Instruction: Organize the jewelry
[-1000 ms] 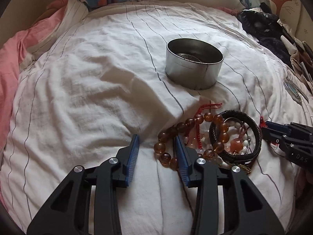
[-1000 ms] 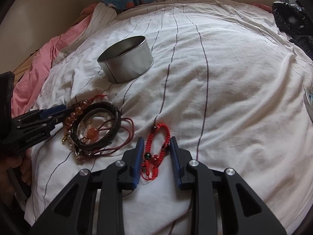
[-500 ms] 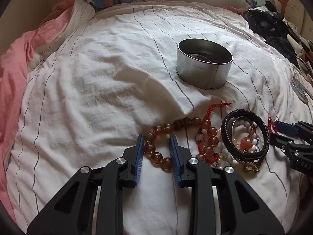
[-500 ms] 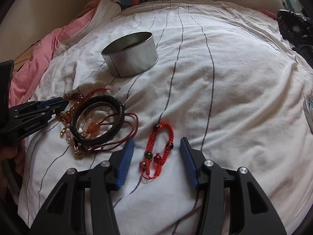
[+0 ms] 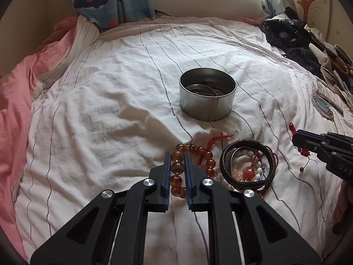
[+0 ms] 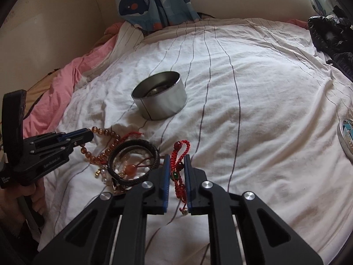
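Note:
My left gripper (image 5: 177,154) is shut on an amber bead bracelet (image 5: 177,169) on the white striped bedsheet. Beside it lies a black braided bracelet (image 5: 247,163) over pale beads and an orange stone. My right gripper (image 6: 176,156) is shut on a red woven cord bracelet (image 6: 177,167) with dark beads, lifted off the sheet. A round metal tin (image 5: 207,92) stands beyond, with a silver bangle inside; it also shows in the right wrist view (image 6: 160,103). Each gripper shows in the other's view: the right (image 5: 296,138), the left (image 6: 88,134).
A pink blanket (image 5: 15,101) lies along the left. Dark clothes and clutter (image 5: 293,42) pile at the far right. A round tin lid (image 6: 346,134) lies on the sheet at right. Whale-print curtains (image 5: 112,0) hang behind the bed.
Both grippers have closed: the left on the amber beads, the right on the red cord bracelet. Both have risen and pulled back, so more of the bed shows.

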Demonstrator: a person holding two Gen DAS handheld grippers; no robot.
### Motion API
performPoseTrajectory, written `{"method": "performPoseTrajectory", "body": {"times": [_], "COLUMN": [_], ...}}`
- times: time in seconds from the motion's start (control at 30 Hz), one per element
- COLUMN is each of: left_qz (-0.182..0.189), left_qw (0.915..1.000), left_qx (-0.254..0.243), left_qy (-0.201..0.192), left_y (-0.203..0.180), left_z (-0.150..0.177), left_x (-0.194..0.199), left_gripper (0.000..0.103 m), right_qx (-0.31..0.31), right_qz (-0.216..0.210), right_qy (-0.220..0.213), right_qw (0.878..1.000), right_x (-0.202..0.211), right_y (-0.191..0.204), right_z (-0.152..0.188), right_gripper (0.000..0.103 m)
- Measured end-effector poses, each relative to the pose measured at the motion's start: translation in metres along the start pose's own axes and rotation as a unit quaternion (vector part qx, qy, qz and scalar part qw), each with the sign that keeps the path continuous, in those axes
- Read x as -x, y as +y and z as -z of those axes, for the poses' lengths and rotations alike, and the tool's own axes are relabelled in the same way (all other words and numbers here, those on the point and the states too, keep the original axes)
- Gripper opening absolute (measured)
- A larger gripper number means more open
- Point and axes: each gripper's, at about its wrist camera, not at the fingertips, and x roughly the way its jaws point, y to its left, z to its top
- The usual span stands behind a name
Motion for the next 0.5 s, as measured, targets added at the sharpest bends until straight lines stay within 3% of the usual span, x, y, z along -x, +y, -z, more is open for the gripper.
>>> {"method": "performPoseTrajectory", "body": {"times": [0.5], "left_qz": [-0.013], "left_qw": [0.9996], "left_qx": [-0.011], "left_qy": [-0.022], "left_y": [-0.008], "left_z": [-0.008], "left_x": [0.007], "left_gripper": [0.011], "right_qx": [0.012], "right_qz": [-0.024], "right_qy": [-0.049], "right_qw": [0.998], "right_x": [0.009], "right_y": [0.015], "right_z": [-0.009], "right_gripper": [0.013]}}
